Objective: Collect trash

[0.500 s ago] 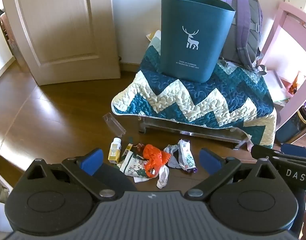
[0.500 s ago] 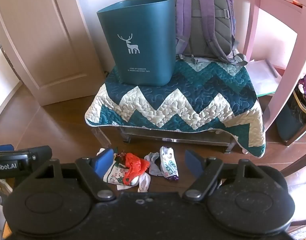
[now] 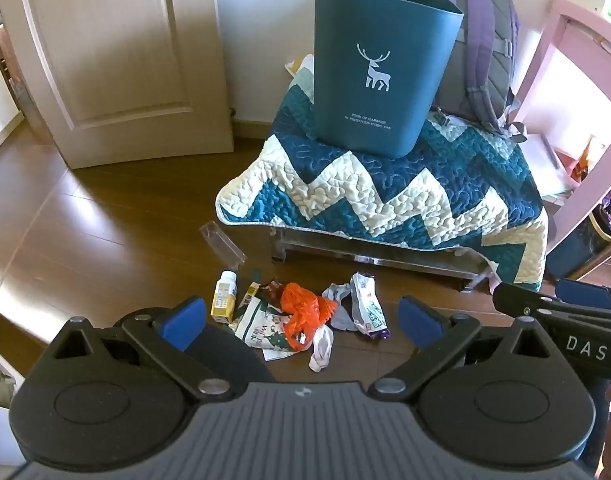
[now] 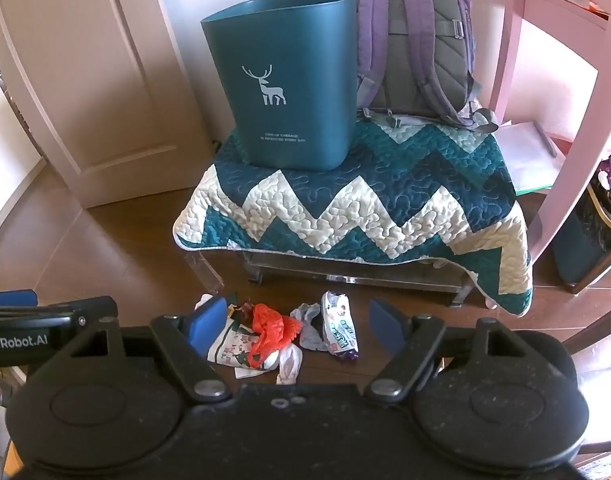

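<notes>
Orange bag [image 3: 301, 314] and other trash lie unpicked ahead of both wide, empty hand-held grippers [image 3: 301, 320] [image 4: 299, 326]; bin [image 3: 379, 68] maybe empty.

floor [image 3: 85, 240]: shiny brown wood
bin [image 3: 381, 68]: smooth matt teal plastic
quilt [image 3: 405, 196]: bumpy stitched cloth
bag [image 3: 305, 312]: crinkly orange plastic
bottle [image 3: 224, 298]: sm. smooth plastic
backpack [image 4: 417, 40]: grey + purple cloth
tongs pads [image 3: 185, 322]: matt blue, rubbery-looking
</notes>
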The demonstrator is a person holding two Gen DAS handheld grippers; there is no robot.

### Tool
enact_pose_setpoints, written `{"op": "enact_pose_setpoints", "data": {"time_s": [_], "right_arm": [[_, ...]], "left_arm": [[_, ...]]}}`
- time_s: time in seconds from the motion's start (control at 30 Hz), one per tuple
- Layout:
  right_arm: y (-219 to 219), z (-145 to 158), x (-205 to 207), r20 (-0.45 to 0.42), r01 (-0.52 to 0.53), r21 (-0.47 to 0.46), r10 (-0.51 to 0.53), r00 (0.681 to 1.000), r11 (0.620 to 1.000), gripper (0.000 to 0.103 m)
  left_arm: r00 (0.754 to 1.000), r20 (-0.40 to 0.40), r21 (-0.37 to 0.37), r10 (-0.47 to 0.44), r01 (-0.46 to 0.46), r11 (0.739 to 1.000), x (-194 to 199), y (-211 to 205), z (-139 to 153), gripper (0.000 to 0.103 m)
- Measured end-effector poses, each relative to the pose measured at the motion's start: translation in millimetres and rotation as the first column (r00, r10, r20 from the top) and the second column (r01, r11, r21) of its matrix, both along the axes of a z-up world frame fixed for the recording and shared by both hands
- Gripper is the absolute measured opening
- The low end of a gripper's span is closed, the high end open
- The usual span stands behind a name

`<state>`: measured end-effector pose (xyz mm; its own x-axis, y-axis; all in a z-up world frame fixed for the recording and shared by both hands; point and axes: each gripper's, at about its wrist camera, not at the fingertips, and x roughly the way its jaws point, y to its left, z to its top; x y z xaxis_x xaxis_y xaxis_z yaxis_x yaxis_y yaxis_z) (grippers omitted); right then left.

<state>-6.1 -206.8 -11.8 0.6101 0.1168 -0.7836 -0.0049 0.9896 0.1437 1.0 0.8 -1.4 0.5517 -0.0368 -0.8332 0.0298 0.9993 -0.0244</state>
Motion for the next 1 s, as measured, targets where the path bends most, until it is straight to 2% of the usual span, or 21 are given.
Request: {"op": "enact_pose_setpoints", "data": {"time_s": [1.0], "right_arm": [[2.0,1.1,0.5,-0.001,-0.003,0.0,0.003,1.0,1.0,0.078]], "left_arm": [[1.0,-0.006,-0.008,-0.005,0.005,1.0,-4.3,-1.5,-4.7,0.103]]}}
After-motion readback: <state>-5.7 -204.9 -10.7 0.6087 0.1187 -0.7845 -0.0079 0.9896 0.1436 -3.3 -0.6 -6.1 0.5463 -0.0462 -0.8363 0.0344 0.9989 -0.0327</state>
